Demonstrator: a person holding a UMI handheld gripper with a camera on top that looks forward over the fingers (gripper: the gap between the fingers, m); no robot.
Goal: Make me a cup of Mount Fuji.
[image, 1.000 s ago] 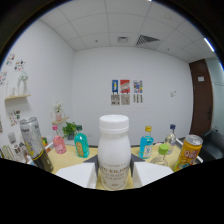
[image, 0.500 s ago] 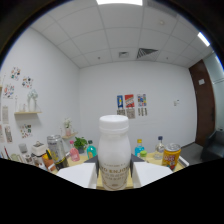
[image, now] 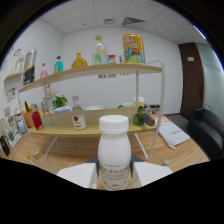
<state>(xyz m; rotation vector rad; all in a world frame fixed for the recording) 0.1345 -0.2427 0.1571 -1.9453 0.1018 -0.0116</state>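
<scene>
the white bottle [image: 114, 152] stands upright between the gripper's [image: 114, 176] jaws, clenched on both sides by the two pale fingers [image: 80, 175], just as half a second ago. what has changed is the scene behind it: before, the view looked up at a bare wall with posters and a ceiling light, with a low row of bottles at the bottle's shoulders; now a two-level shelf [image: 85, 72] fills the space behind, and the bottle appears lower against it.

the bottle is smooth, opaque plastic, round-bodied with a narrow neck and a wide white screw cap, faint lettering on a band low on its front. the shelf has light wooden boards on thin white metal legs. on its upper board stand a tall can with a cartoon print [image: 133, 48], a clear bottle with a green cap [image: 99, 50], a rounded yellow bottle [image: 79, 61] and a teal one [image: 58, 64]. the lower board carries a small clear bottle with a red label [image: 76, 117], red and orange bottles toward one end, and a green plant.

the wooden tabletop [image: 175, 150] beyond the fingers lies open up to the shelf legs. a dark chair [image: 209, 130] sits off its far edge, below a brown door [image: 192, 75].
</scene>
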